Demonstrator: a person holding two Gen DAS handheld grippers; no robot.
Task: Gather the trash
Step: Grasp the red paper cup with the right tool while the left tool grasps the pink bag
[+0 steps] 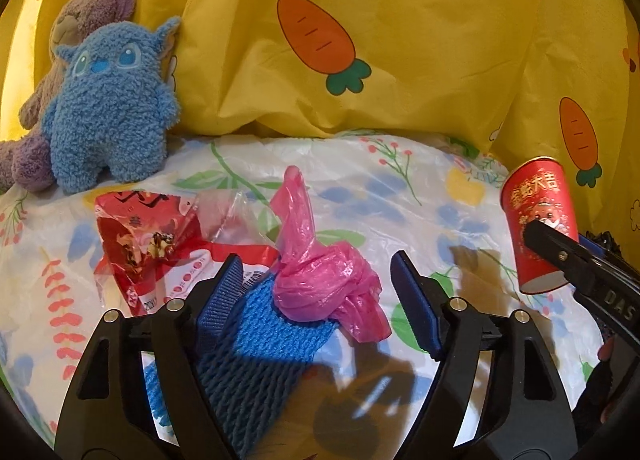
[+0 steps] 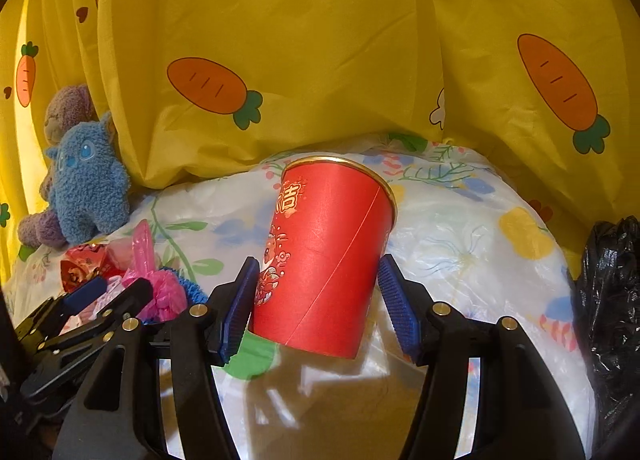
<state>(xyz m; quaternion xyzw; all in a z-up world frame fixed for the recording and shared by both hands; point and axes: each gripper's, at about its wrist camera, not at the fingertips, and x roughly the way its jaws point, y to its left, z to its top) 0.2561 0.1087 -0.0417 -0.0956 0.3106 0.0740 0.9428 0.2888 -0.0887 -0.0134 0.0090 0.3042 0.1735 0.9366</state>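
A knotted pink plastic bag [image 1: 320, 276] lies on a blue foam net [image 1: 272, 324], both between the fingers of my left gripper [image 1: 316, 260]. Its jaws stand open; the right pad is clear of the bag, the left pad rests against the net's edge. A torn red snack wrapper [image 1: 140, 244] with clear film lies just left of them. My right gripper [image 2: 318, 260] is shut on a red paper cup [image 2: 328, 252], both blue pads against its sides, the cup tilted with its gold rim away from me. The cup [image 1: 536, 196] also shows at the right of the left wrist view.
A white floral plastic-covered bed surface [image 1: 400, 196] carries everything. A yellow carrot-print quilt [image 1: 400, 40] rises behind. A blue plush toy [image 1: 108, 100] and a purple one [image 1: 92, 8] sit at the back left. A black bin bag [image 2: 608, 292] is at the right edge.
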